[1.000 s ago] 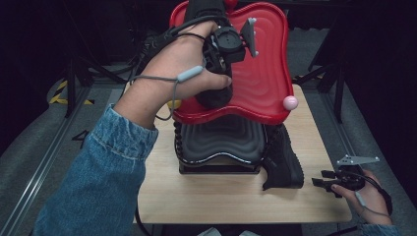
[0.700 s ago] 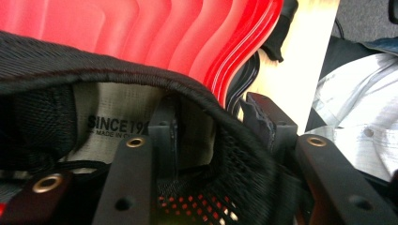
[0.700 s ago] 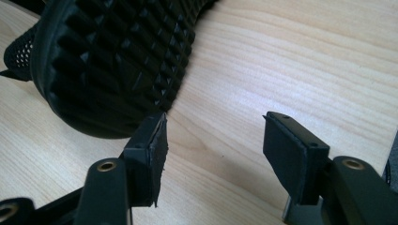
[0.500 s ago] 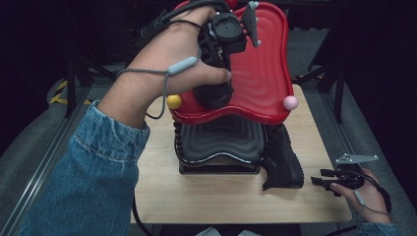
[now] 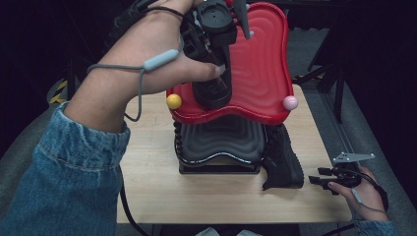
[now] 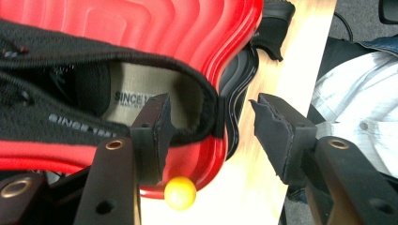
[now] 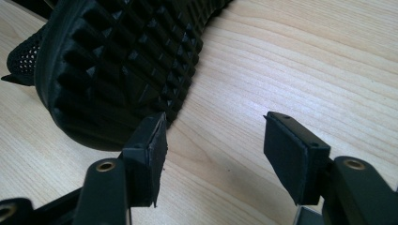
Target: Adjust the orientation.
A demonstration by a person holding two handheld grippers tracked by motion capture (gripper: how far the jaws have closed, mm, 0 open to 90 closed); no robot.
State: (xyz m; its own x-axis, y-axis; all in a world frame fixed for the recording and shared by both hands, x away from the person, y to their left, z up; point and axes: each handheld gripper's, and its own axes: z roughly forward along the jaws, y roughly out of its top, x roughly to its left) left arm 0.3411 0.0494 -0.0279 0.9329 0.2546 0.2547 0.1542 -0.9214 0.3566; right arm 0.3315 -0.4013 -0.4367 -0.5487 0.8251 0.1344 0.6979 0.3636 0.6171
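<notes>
Dark surroundings framed a pale wooden table (image 5: 216, 196) in the centre of the high view. On it stood a black ribbed tray (image 5: 221, 142) with a red tray (image 5: 260, 73) of the same wavy shape raised above it at the top centre of the frame. A yellow ball (image 5: 173, 101) sat at the red tray's lower left corner and a pink ball (image 5: 290, 103) at its lower right.

A black shoe (image 5: 212, 91) lay on the red tray, partly hidden under the left hand (image 5: 147, 69), which came in from the left on a denim sleeve (image 5: 64, 182). In the left gripper view the left gripper (image 6: 211, 122) stood wide open at the shoe's heel: one jaw was in front of the shoe's opening, where an insole printed "SINCE" showed, and the other was clear of the tray over bare table. Whether the inner jaw touched the collar could not be told.

A second black shoe (image 5: 281, 160) lay on its side on the table, touching the black tray's right edge. At the lower right of the high view the right hand (image 5: 361, 189) held the right gripper (image 5: 317, 178) just beside that shoe. In its own view the right gripper (image 7: 213, 150) was wide open and empty, one jaw close to the studded sole (image 7: 126, 65).
</notes>
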